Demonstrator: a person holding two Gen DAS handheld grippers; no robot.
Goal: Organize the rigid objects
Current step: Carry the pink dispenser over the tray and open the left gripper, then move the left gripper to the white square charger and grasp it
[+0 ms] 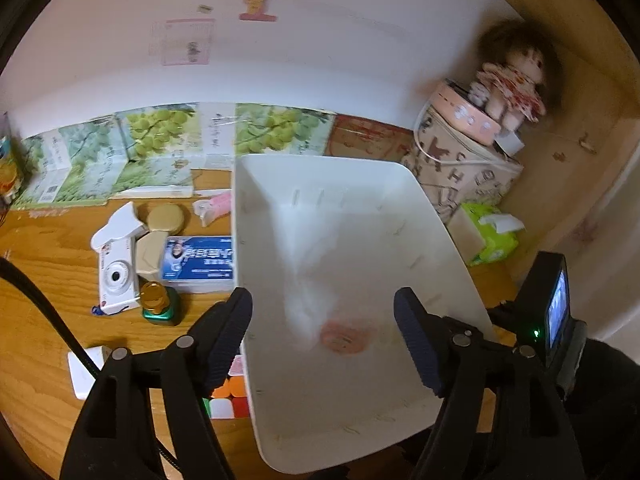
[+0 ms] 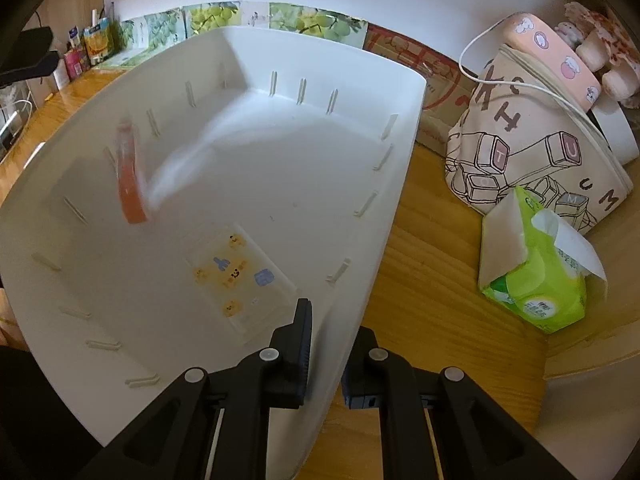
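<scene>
White bin (image 2: 248,152) held at its rim on the wooden desk (image 1: 48,248).

The right gripper (image 2: 325,354) is clamped on the bin wall; the left gripper (image 1: 323,320) has its fingers apart above the bin, nothing between them.

- We see a home, likely a bedroom or study corner: a wooden desk (image 1: 48,248) against a white wall.
- A doll (image 1: 514,80), a tissue pack (image 2: 536,276) and a printed fabric bag (image 2: 532,152) crowd one corner.
</scene>
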